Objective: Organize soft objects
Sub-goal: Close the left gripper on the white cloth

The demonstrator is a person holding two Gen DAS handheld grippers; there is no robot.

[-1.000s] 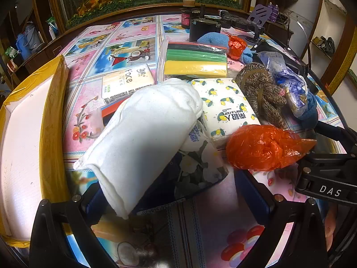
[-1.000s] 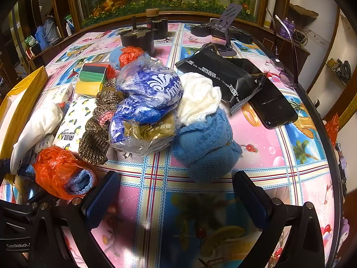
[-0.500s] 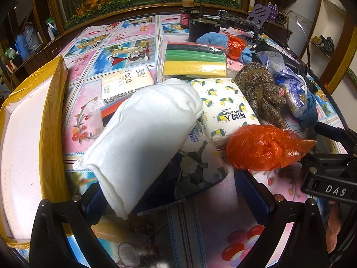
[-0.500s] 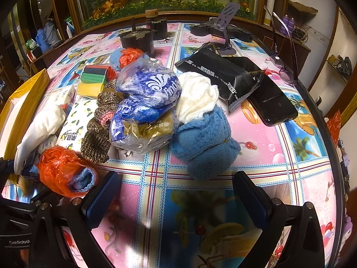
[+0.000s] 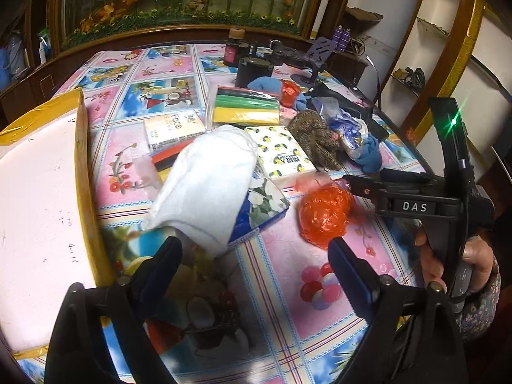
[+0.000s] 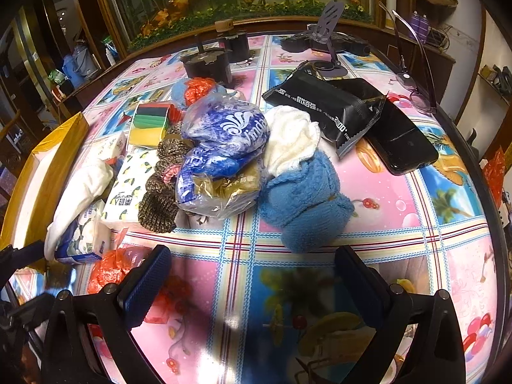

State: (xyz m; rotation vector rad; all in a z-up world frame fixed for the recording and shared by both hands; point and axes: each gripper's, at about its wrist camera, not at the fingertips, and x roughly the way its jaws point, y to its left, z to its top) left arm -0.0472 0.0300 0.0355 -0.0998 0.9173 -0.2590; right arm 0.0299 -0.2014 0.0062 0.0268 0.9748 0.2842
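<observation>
While both grippers gape, the orange bag [image 5: 323,214] lies between them.

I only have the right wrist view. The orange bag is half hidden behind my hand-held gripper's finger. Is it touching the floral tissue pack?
Observer: No. In the left wrist view the orange bag lies alone on the table, with a gap to the floral pack.
Operator: Where is the left hand-held gripper?
Observer: The left hand-held gripper is open and holds nothing. The bag sits just ahead of its right finger.
</observation>
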